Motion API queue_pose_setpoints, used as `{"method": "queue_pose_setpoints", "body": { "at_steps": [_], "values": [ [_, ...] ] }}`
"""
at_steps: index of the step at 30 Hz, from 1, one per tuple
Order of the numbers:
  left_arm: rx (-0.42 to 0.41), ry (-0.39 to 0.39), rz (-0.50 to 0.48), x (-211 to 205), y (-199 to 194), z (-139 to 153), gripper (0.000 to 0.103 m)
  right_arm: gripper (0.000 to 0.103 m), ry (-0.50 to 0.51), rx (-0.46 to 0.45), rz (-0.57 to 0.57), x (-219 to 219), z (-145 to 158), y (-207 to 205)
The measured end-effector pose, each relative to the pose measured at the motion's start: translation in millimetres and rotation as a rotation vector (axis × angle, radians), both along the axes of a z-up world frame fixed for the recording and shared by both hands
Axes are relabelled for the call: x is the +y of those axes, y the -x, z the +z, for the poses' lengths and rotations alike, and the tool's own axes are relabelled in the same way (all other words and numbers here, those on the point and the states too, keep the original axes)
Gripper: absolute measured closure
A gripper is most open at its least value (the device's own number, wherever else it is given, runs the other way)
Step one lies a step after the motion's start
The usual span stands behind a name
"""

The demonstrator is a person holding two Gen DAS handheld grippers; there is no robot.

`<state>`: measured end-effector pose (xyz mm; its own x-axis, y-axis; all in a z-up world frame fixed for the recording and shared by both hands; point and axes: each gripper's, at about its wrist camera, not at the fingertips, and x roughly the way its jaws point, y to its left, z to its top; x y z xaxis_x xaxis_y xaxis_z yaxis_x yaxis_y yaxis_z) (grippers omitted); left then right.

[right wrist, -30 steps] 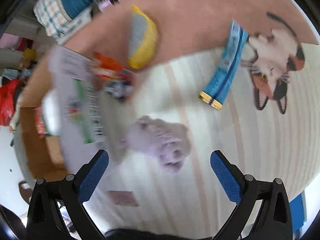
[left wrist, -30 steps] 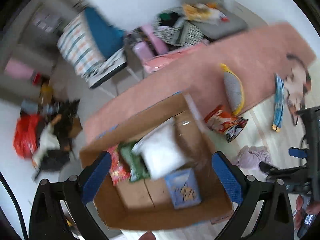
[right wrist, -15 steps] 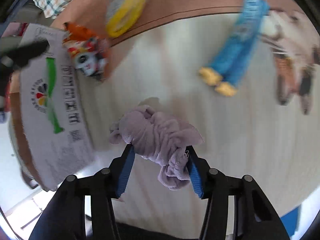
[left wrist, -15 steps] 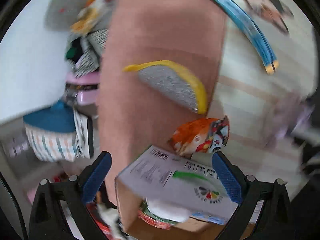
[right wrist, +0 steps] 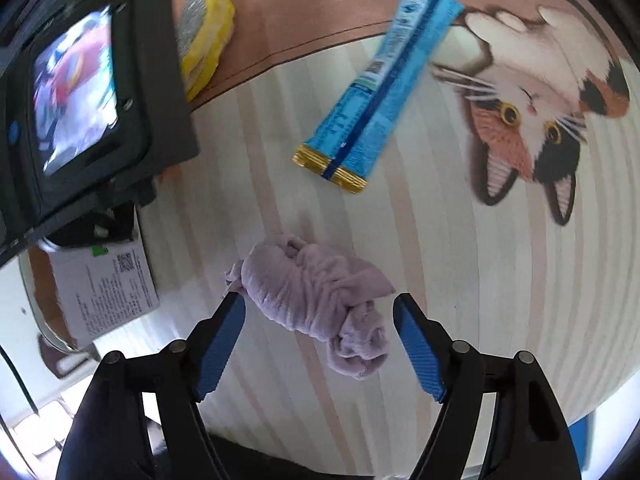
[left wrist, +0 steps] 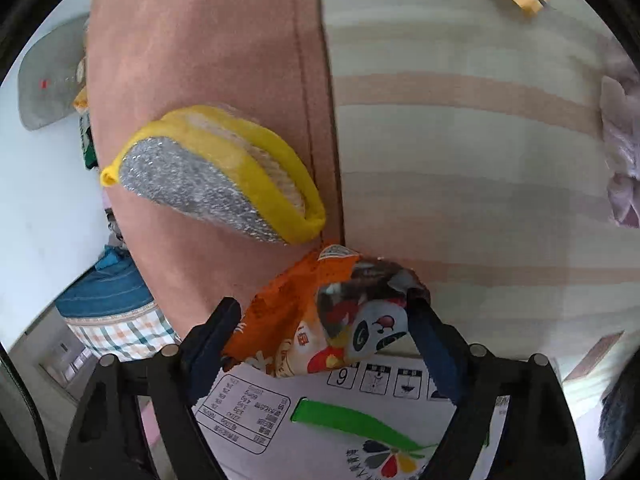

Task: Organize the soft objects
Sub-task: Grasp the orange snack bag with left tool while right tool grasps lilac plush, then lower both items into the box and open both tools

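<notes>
An orange snack bag (left wrist: 320, 320) with a panda print leans on the flap of the cardboard box (left wrist: 340, 420). My left gripper (left wrist: 324, 304) points down at it, jaws closing, and both pads touch the bag's sides. A crumpled purple cloth (right wrist: 316, 304) lies on the striped floor; it also shows at the edge of the left wrist view (left wrist: 620, 152). My right gripper (right wrist: 319, 298) straddles the cloth with its jaws opening. The left pad brushes the cloth and the right pad stands clear of it.
A yellow and silver scrubbing pad (left wrist: 216, 176) lies on the pink rug (left wrist: 208, 60). A blue packet (right wrist: 380, 92) and a cat-shaped mat (right wrist: 540, 92) lie beyond the cloth. The left gripper's body and screen (right wrist: 80, 92) fill the right wrist view's upper left.
My left gripper rolled, dropped from above the box to the snack bag and narrowed onto it. My right gripper closed on the purple cloth, then opened again.
</notes>
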<state>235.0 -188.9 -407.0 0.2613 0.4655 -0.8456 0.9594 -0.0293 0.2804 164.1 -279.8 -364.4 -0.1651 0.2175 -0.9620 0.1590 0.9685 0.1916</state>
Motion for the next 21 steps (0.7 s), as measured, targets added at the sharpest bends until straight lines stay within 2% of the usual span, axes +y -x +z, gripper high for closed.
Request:
{"method": "queue_pose_setpoints", "body": {
  "at_steps": [2,4,6,8,12,13,17,21],
  "values": [
    [-0.002,0.026,0.033,-3,-4,5,0.031,0.025,0.024,0.01,0.046,11,-8,0],
    [-0.005,0.068,0.089,-4,-8,13,0.037,0.025,0.041,0.03,0.078,17,-18,1],
    [-0.026,0.093,0.122,-5,-9,18,0.039,0.026,0.055,0.034,0.115,25,-28,5],
    [-0.058,0.089,0.132,-3,-7,16,0.044,0.045,0.062,0.035,0.115,27,-34,7],
    [-0.054,0.14,0.184,0,-4,23,0.046,0.053,0.087,0.021,0.083,32,-30,16],
    [-0.046,0.156,0.208,-1,-6,26,0.046,0.054,0.078,0.017,0.052,37,-21,19],
    [0.01,0.253,0.366,-2,-23,51,0.046,0.054,0.024,-0.019,-0.081,20,2,23],
    [0.072,0.412,0.606,6,-41,92,0.046,0.054,-0.01,-0.08,-0.175,14,31,29]
  ]
}}
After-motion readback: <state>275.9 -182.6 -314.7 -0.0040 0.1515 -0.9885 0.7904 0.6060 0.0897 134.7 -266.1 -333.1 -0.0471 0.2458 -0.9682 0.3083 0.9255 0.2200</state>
